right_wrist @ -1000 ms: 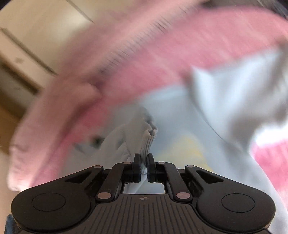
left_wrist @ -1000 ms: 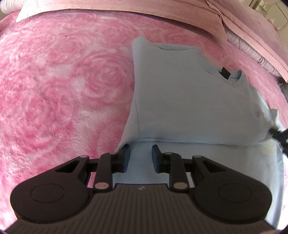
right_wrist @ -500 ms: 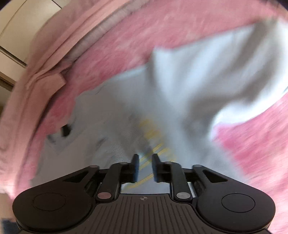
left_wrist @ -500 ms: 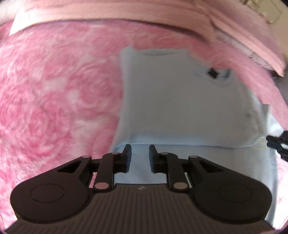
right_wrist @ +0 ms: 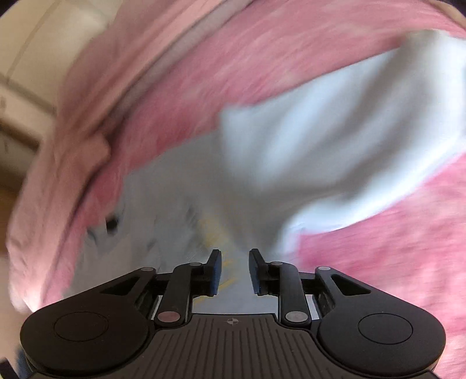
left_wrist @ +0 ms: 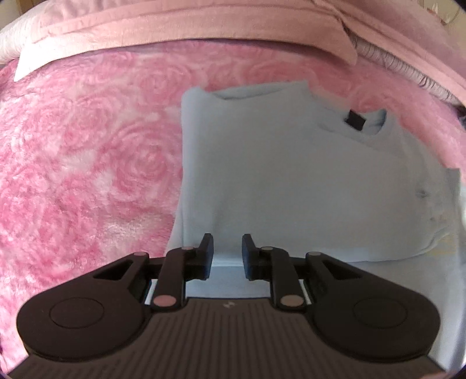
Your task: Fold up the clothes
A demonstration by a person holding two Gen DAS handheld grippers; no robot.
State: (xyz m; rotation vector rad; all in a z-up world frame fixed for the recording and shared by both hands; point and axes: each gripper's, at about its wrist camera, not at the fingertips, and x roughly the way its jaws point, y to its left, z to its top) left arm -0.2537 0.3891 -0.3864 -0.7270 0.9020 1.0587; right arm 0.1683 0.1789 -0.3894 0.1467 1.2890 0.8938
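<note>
A pale blue T-shirt (left_wrist: 291, 175) lies partly folded on the pink rose-patterned blanket (left_wrist: 87, 175), its collar with a black label (left_wrist: 356, 119) toward the far right. My left gripper (left_wrist: 227, 247) hovers over the shirt's near folded edge, jaws apart with nothing between them. In the blurred right wrist view the same shirt (right_wrist: 291, 163) spreads across the blanket (right_wrist: 393, 262). My right gripper (right_wrist: 234, 262) is above the part with yellow print, its jaws opening and empty.
A folded pink sheet or pillow edge (left_wrist: 204, 26) runs along the far side of the bed. A pale wall or cupboard (right_wrist: 38, 58) shows beyond the bed's edge at upper left in the right wrist view.
The right gripper let go of the bunched shirt fabric it pinched, opened and swept sideways across the shirt. The left gripper drew back a little, so more blanket shows.
</note>
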